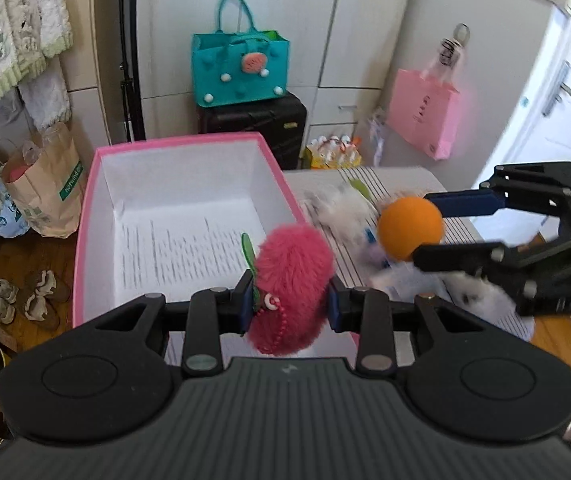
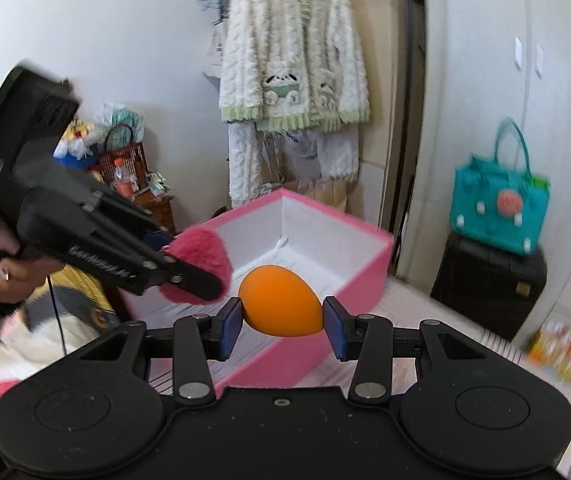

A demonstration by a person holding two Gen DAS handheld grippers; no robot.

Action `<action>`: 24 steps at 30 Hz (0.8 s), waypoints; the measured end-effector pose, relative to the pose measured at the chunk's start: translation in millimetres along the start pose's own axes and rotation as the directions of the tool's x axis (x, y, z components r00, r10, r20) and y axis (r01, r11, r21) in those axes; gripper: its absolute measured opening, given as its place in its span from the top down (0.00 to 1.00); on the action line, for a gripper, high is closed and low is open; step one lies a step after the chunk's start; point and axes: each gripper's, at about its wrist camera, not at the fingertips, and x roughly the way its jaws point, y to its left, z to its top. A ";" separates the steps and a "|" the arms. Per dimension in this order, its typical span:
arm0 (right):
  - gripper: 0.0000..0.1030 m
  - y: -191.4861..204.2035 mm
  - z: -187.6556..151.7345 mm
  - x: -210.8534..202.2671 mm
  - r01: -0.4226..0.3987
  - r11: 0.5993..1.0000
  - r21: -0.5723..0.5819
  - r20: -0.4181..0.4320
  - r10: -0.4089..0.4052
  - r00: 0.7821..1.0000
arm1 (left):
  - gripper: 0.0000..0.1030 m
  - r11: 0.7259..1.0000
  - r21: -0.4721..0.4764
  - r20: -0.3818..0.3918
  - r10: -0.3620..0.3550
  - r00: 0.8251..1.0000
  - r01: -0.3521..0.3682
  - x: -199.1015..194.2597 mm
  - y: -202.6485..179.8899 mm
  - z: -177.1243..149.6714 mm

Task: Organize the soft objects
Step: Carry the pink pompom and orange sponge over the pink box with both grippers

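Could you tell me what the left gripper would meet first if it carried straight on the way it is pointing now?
Probably the white inside of the pink box. The left gripper, jaws shut on the pink fluffy toy, points down into the open box; depth is uncertain, but nothing else shows between.

Two tongs: left tongs (image 1: 290,307), right tongs (image 2: 281,328). One pink furry toy (image 1: 291,288), between the left tongs' pads. One orange egg-shaped ball (image 2: 281,300), between the right tongs' pads. One pink box (image 1: 89,208), ahead of both tongs. One teal handbag (image 1: 239,66), beyond.
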 end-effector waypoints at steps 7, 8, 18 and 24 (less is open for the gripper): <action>0.52 -14.5 40.6 82.2 -0.015 0.987 -0.161 -0.091 0.001 0.996 | 0.68 0.995 -0.081 -0.071 0.058 0.996 -0.064 58.6 40.2 46.1; 0.52 -16.8 44.8 95.4 -0.020 0.983 -0.182 -0.115 -0.001 0.993 | 0.68 0.993 -0.099 -0.089 0.059 0.994 -0.068 65.6 46.0 50.3; 0.53 -21.1 57.0 182.3 -0.055 0.920 -0.389 -0.299 -0.070 0.952 | 0.68 0.979 -0.149 -0.177 0.114 0.978 -0.141 120.7 87.7 69.0; 0.53 -21.9 58.4 209.4 -0.079 0.894 -0.441 -0.362 -0.097 0.927 | 0.68 0.974 -0.139 -0.185 0.151 0.971 -0.178 145.2 93.1 67.0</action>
